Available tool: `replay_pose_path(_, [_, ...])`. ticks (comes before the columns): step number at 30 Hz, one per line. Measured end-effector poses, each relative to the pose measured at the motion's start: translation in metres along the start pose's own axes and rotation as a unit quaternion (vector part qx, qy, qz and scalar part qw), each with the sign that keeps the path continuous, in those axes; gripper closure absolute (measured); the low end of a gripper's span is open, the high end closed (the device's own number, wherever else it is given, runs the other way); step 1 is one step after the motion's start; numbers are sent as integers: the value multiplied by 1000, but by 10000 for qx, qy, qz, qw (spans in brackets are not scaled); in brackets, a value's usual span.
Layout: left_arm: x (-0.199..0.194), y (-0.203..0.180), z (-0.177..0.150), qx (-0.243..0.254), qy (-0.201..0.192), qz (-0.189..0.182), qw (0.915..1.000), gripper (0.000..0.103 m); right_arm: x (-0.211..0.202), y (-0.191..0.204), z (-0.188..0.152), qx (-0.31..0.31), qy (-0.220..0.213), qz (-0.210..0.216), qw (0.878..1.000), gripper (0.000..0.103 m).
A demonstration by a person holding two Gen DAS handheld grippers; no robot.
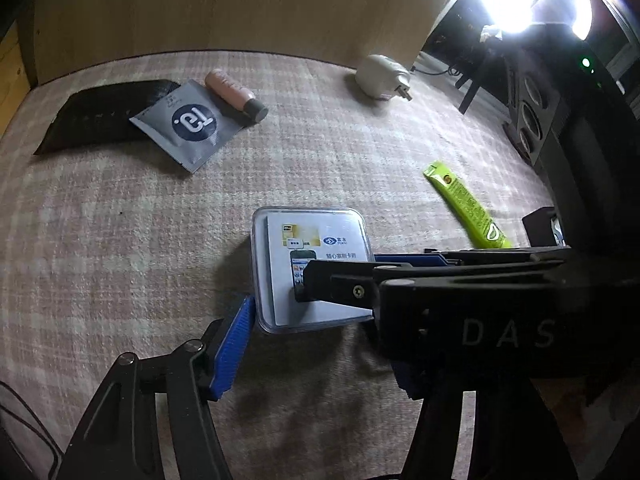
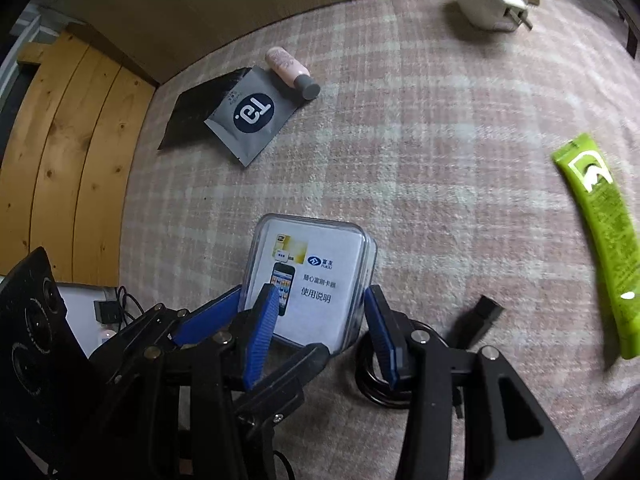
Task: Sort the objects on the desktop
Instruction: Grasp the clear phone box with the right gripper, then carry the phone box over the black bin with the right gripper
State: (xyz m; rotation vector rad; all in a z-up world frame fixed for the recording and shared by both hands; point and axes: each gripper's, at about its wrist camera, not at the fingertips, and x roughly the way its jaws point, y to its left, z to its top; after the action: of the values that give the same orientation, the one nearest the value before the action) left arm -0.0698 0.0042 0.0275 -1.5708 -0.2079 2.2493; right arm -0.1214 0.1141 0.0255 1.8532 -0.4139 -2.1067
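The clear plastic box with a white card inside is bracketed by the right gripper, spread wide. It is not clear whether the left gripper is grasping the box.

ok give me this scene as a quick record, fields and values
surface: pink checked cloth
centre: clear box, printed card inside
left gripper: jaws wide, either side of the box, contact unclear
right gripper: jaws at the box's near end, grip unclear
far left: grey sachet lying partly on a black pouch, pink bottle beside it
far right: white plug
right: green tube, lying flat
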Motion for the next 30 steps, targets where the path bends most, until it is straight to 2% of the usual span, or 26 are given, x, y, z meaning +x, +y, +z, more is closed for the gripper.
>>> replay_pose_path(10, [-21,-33,-4,139,-167,206,9996,44,-41,-2,-23,-315,-314,-79,9990,59])
replay_pose_path(16, [-33,-70,-7,321,-302,313,9985,44,-75,-17,-37,-372,-541,-37,9978,59])
replay_pose_path(22, [-36,-130,-10,580,-449,392,9965,44,-120,-54,-55,-506,-789,-185,9954,59])
replay_pose_path(30, [-18,-230,-4,1068,-445,134,9932,44,-187,-144,-79,-169,-1179,-378,9922,59])
